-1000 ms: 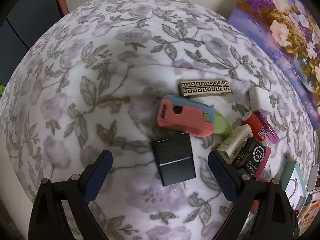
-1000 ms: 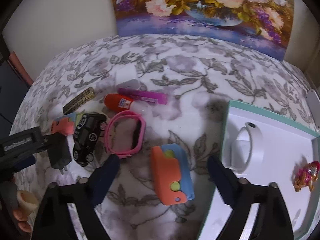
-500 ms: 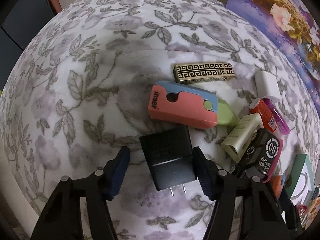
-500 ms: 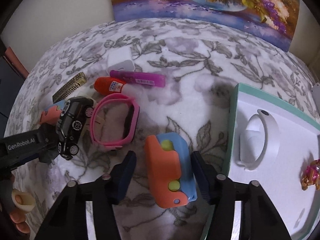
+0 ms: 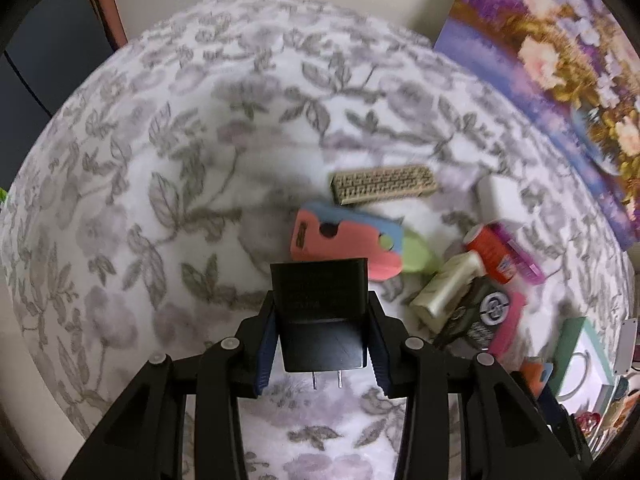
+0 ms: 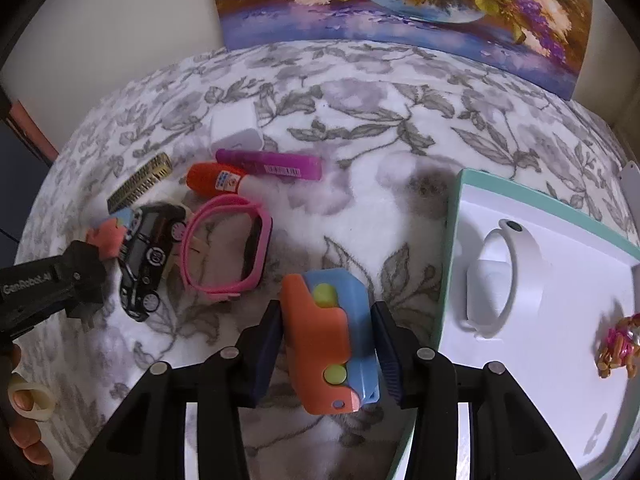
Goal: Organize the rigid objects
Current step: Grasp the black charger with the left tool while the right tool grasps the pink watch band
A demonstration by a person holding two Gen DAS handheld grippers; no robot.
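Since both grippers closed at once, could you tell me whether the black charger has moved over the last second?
Yes. The black charger, clamped in the left gripper, now overlaps the pink-and-blue toy it earlier lay clear of; it appears lifted.

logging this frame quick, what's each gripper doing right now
left gripper: shut on the black charger
right gripper: shut on the orange and blue toy

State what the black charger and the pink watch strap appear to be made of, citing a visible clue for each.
Black charger: likely hard matte plastic, with flat faces, crisp edges and two metal prongs. Pink watch strap: probably soft silicone or rubber, since it forms a smooth curved loop.
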